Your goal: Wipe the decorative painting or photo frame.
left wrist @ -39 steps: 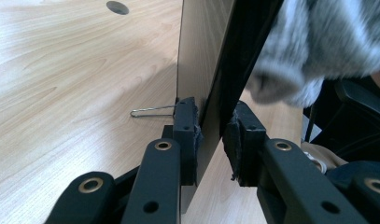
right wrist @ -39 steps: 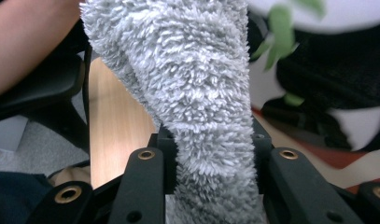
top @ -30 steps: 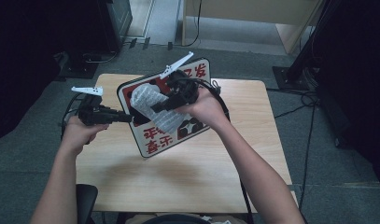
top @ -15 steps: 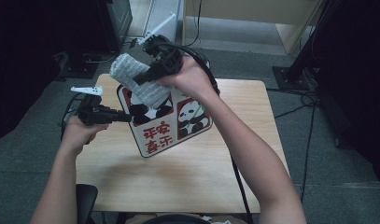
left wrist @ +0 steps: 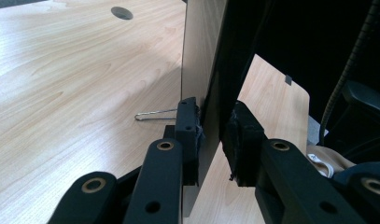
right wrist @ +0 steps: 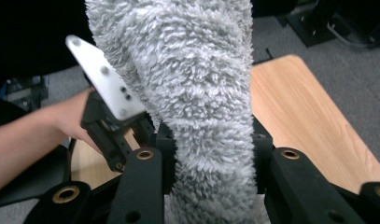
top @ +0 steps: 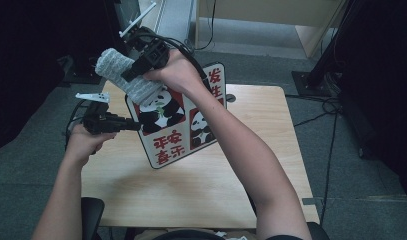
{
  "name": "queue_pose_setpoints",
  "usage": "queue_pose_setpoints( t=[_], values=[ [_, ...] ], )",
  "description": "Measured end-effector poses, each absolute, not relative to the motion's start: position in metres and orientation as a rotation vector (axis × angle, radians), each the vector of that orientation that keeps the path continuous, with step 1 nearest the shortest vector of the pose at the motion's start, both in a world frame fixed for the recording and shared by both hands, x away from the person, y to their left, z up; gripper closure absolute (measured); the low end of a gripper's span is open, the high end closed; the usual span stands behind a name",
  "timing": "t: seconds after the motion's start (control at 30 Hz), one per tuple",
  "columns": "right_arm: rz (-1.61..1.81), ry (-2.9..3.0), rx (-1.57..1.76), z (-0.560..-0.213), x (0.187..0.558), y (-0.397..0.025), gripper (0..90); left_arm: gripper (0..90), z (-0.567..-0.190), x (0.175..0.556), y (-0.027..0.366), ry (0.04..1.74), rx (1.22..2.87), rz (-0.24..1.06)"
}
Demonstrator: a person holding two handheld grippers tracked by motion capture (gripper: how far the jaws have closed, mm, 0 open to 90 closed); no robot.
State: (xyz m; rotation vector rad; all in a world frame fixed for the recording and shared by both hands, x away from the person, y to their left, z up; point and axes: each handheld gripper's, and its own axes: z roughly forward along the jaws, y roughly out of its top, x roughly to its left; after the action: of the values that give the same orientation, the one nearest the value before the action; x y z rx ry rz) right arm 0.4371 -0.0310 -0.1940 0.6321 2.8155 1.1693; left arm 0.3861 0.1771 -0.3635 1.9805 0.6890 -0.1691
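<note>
The left tool [top: 122, 123] has stayed put, pinched shut on the left edge of the panda board [top: 178, 122], which stands tilted on the table [top: 271, 150]. The right tool [top: 141, 62] has lifted higher and moved further left, squeezing the fluffy grey cloth [top: 122, 74]. The cloth's long side runs from upper left to lower right, past the board's top corner. The near half of the table is bare.

Light wooden table [top: 271, 165] with a cable hole [top: 230, 97], standing on grey carpet floor [top: 356, 200]. Black stand base [top: 316, 80] right; surroundings dark.
</note>
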Motion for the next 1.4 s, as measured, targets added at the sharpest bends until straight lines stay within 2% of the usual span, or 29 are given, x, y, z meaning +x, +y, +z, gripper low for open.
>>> queue_pose_setpoints(
  t=[0.37, 1.4],
  values=[
    [1.154, 2.872, 0.694, -0.208, 0.448, -0.035, 66.9, 76.9, -0.364, 0.386, 0.178, 0.69, 1.982, -0.16],
    [1.172, 2.878, 0.836, -0.21, 0.467, -0.07, 66.3, 76.8, -0.363, 0.386, 0.178, 0.696, 1.984, -0.172]
  ],
)
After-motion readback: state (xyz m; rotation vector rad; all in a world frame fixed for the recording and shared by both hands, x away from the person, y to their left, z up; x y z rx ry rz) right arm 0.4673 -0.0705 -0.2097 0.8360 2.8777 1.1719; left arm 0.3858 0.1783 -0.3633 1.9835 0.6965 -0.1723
